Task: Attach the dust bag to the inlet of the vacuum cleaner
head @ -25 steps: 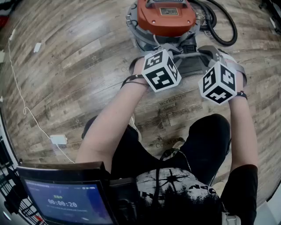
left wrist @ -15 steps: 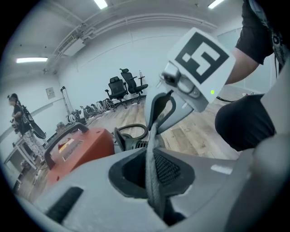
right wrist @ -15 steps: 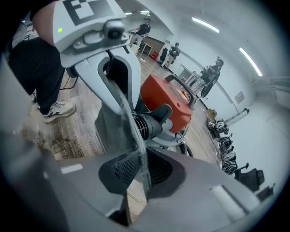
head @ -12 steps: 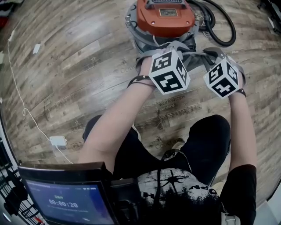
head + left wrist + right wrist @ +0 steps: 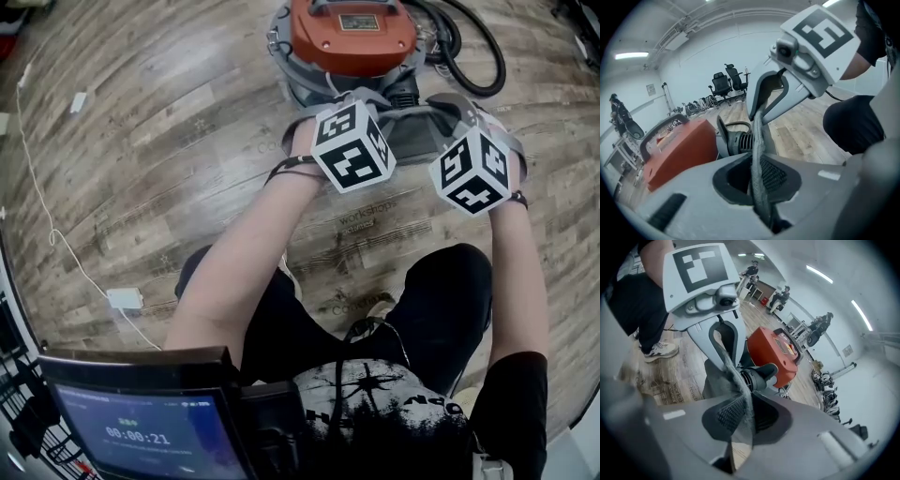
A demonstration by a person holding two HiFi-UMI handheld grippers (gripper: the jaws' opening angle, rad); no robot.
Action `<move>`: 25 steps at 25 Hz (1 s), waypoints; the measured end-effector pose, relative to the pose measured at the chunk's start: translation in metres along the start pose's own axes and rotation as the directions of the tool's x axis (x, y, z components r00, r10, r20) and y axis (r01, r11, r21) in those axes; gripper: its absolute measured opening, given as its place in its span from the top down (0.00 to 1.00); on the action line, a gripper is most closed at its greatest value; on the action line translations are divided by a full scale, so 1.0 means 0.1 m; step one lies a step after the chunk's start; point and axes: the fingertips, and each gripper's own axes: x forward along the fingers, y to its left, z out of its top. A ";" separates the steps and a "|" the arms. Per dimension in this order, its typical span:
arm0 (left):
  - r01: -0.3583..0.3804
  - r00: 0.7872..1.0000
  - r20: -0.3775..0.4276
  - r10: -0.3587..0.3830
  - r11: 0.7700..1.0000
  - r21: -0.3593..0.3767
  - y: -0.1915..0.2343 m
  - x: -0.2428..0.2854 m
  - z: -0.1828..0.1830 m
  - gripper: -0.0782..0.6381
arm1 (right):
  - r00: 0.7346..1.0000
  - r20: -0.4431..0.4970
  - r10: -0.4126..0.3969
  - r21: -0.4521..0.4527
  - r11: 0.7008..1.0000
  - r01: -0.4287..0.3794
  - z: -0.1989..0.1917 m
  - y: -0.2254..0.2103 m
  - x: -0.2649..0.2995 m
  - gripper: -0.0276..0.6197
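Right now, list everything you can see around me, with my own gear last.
vacuum cleaner: one, orange top on grey drum, on the floor ahead.
hose: one, black, coiled right of the vacuum cleaner.
dust bag: one, grey fabric, stretched between both grippers.
cable: one, white, trailing over the floor at left.
plug block: one, white, on the floor at left.
screen: one, blue display, bottom left.
office chairs: several, black, by the far wall.
left gripper: grey, shut on the dust bag.
right gripper: grey, shut on the dust bag.
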 end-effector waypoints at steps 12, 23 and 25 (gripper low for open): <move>0.058 0.998 0.045 -0.054 0.994 -0.091 0.02 -0.04 0.10 0.85 | 0.999 -0.041 -0.029 0.006 1.000 0.030 -0.06 -0.07 0.07 0.88; 0.005 1.000 0.012 -0.005 1.000 0.008 0.05 -0.02 0.09 0.85 | 0.999 0.023 -0.040 0.064 0.997 0.038 -0.09 -0.04 0.06 0.89; 0.007 1.000 0.012 -0.007 1.000 0.003 0.05 -0.01 0.09 0.85 | 0.999 0.017 -0.039 0.066 0.997 0.038 -0.09 -0.05 0.07 0.89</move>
